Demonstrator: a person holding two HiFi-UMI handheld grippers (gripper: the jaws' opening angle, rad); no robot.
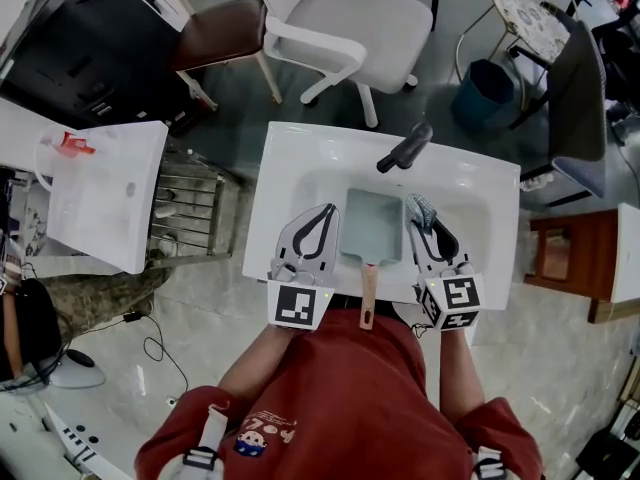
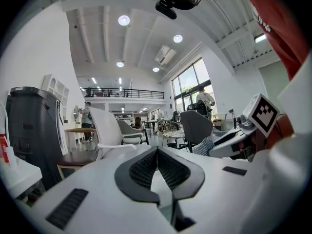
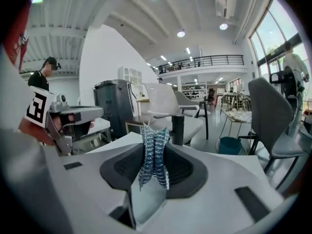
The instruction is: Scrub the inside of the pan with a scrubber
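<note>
A square pale-green pan (image 1: 372, 226) with a wooden handle (image 1: 368, 293) lies in the white sink (image 1: 290, 168), its handle pointing toward me. My left gripper (image 1: 328, 211) hovers over the sink's left side beside the pan, shut with nothing in it; its tips meet in the left gripper view (image 2: 157, 152). Just right of the pan is my right gripper (image 1: 422, 213), shut on a blue-grey mesh scrubber (image 1: 418, 208). In the right gripper view the scrubber (image 3: 154, 155) stands upright, pinched between the pads. The pan is hidden in both gripper views.
A black faucet (image 1: 405, 148) stands at the sink's far edge. A white chair (image 1: 350, 18) and a blue bin (image 1: 487, 90) lie beyond it. A dish rack (image 1: 190, 208) and a white counter (image 1: 105, 193) are left, a wooden stool (image 1: 565, 253) right.
</note>
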